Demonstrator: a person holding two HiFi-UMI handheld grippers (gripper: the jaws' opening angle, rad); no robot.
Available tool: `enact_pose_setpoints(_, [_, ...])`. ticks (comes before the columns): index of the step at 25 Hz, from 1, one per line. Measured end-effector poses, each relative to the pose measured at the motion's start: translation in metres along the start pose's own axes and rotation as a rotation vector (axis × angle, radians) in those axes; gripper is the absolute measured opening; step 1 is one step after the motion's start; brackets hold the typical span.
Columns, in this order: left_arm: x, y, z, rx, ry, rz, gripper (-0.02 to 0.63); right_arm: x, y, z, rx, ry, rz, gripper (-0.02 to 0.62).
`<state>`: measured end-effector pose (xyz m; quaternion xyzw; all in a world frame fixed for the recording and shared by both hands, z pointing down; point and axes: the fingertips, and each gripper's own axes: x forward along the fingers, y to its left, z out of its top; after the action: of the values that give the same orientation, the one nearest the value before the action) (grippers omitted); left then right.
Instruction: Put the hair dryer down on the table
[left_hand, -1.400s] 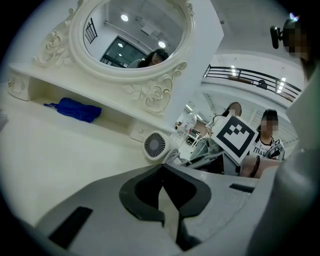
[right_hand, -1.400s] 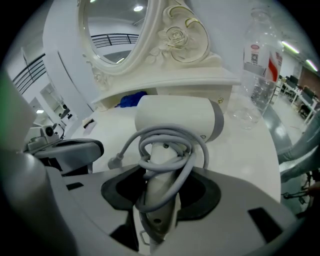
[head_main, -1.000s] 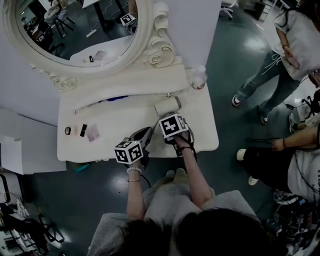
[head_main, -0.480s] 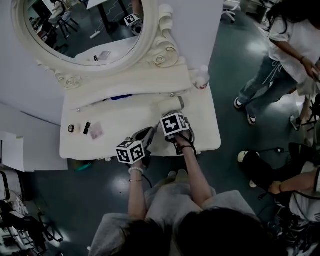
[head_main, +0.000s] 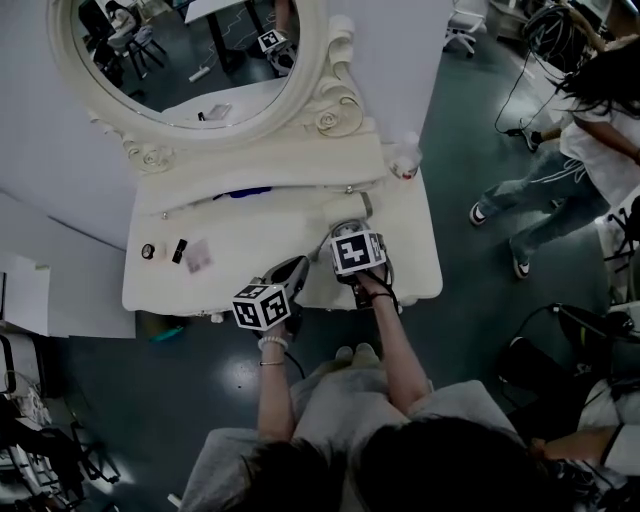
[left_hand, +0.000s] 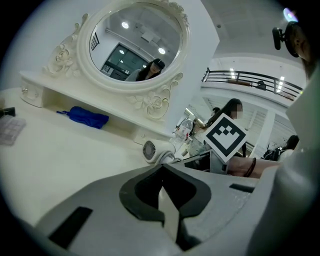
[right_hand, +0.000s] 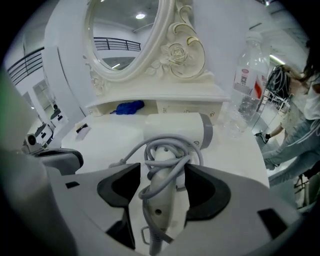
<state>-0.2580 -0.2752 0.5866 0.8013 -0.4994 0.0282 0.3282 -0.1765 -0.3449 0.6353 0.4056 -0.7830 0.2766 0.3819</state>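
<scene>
The white hair dryer (right_hand: 175, 131) lies on the white dressing table (head_main: 270, 235), its cord wound round the handle. The handle runs back between the jaws of my right gripper (right_hand: 162, 177), which are opening; a strip of table shows between the left pad and the handle. From above, the right gripper (head_main: 345, 228) sits just behind the hair dryer (head_main: 345, 208). My left gripper (head_main: 293, 270) hovers at the table's front edge, shut and empty. From the left gripper (left_hand: 162, 182) the hair dryer (left_hand: 150, 150) shows its rear grille.
A clear water bottle (right_hand: 246, 95) stands at the table's right back corner. A blue cloth (right_hand: 127, 107) lies under the shelf of the oval mirror (head_main: 200, 60). Small items (head_main: 178, 250) lie at the table's left. People (head_main: 590, 150) stand to the right on the floor.
The right gripper has drawn slightly back towards the table's front while the hair dryer stays lying on the table. The people at the right have moved.
</scene>
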Motion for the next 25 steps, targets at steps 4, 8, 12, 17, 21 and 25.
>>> enact_pose_setpoints(4, [-0.005,-0.009,0.004,0.018,-0.03,-0.009,0.005,-0.014,0.0,0.001,0.006,-0.064,0.016,0.256])
enact_pose_setpoints(8, [-0.007,-0.023,0.005,0.041,-0.044,-0.029,0.005,-0.034,0.002,0.006,0.012,-0.135,0.039,0.256])
enact_pose_setpoints(12, [-0.01,-0.038,0.006,0.058,-0.063,-0.046,0.005,-0.058,0.01,0.014,0.053,-0.225,0.13,0.255])
enact_pose_setpoints(17, [-0.014,-0.059,0.018,0.094,-0.107,-0.082,0.005,-0.095,0.014,0.032,0.081,-0.34,0.223,0.22])
enact_pose_setpoints(21, [-0.022,-0.078,0.033,0.143,-0.147,-0.107,0.005,-0.125,0.02,0.038,0.074,-0.414,0.281,0.169])
enact_pose_setpoints(25, [-0.033,-0.096,0.047,0.195,-0.186,-0.13,0.005,-0.15,0.026,0.039,0.058,-0.477,0.306,0.074])
